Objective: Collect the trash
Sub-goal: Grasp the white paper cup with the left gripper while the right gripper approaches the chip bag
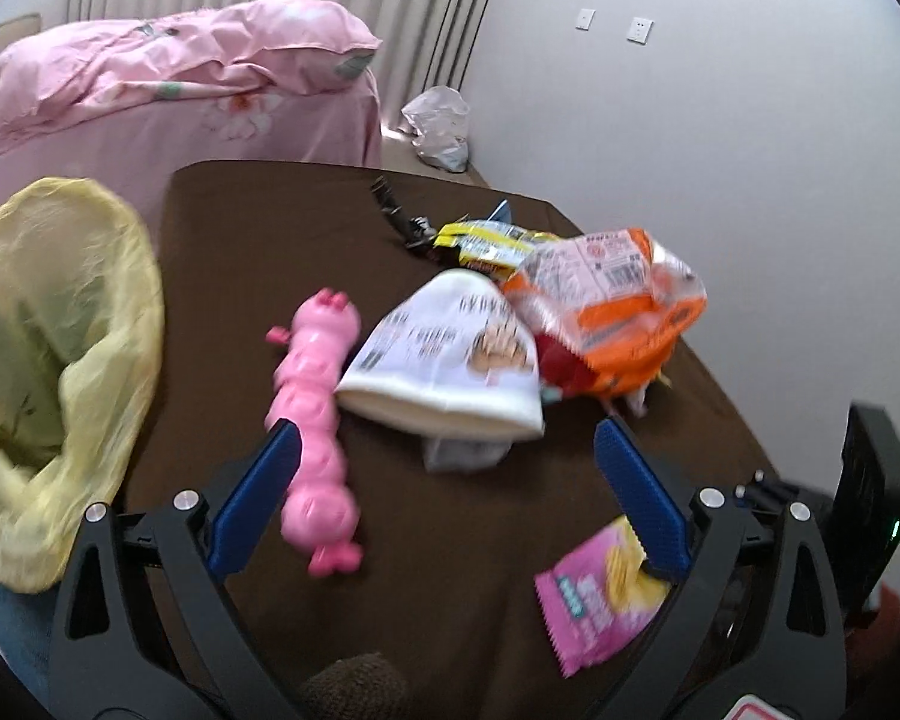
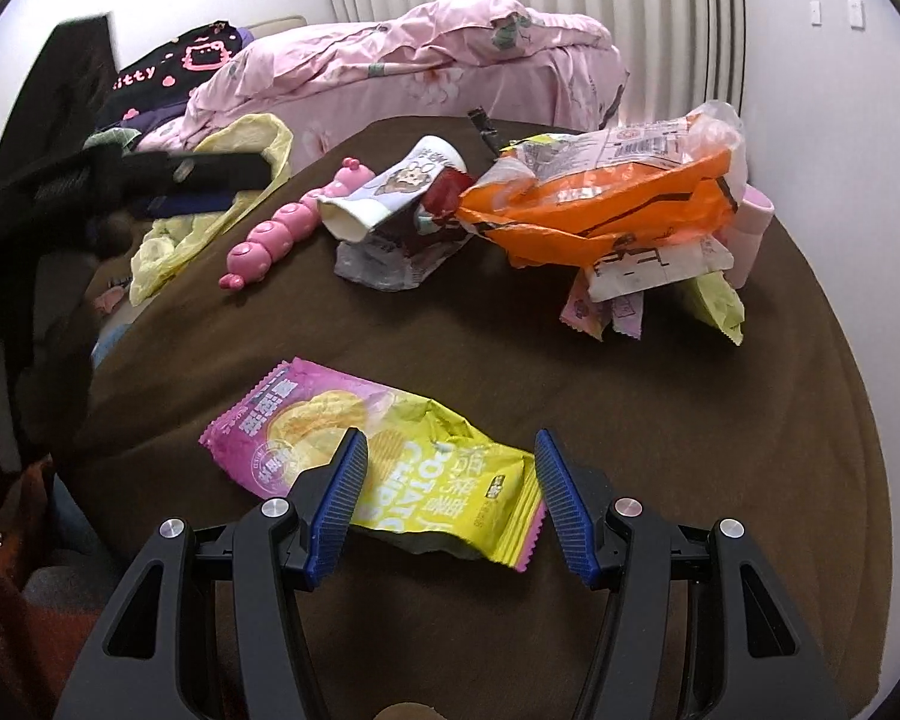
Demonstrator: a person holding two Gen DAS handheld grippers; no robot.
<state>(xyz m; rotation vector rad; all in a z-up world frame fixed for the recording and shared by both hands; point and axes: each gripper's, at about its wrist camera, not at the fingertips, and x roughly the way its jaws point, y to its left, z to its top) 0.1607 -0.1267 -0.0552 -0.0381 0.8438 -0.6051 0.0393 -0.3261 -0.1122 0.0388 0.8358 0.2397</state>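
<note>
A pink and yellow potato chip packet lies flat on the brown table. My right gripper hangs just above its yellow end, open, one finger on each side and neither pad pressing. In the left wrist view the same packet lies under the right finger. My left gripper is open and holds nothing, in front of a white paper cup lying on its side. Behind the cup lies an orange wrapper with more wrappers. A yellow trash bag gapes open at the table's left edge.
A pink caterpillar toy lies left of the cup, close to my left finger. A black clip and a pink cup sit at the back. Beyond the table are a bed with pink bedding and a white plastic bag.
</note>
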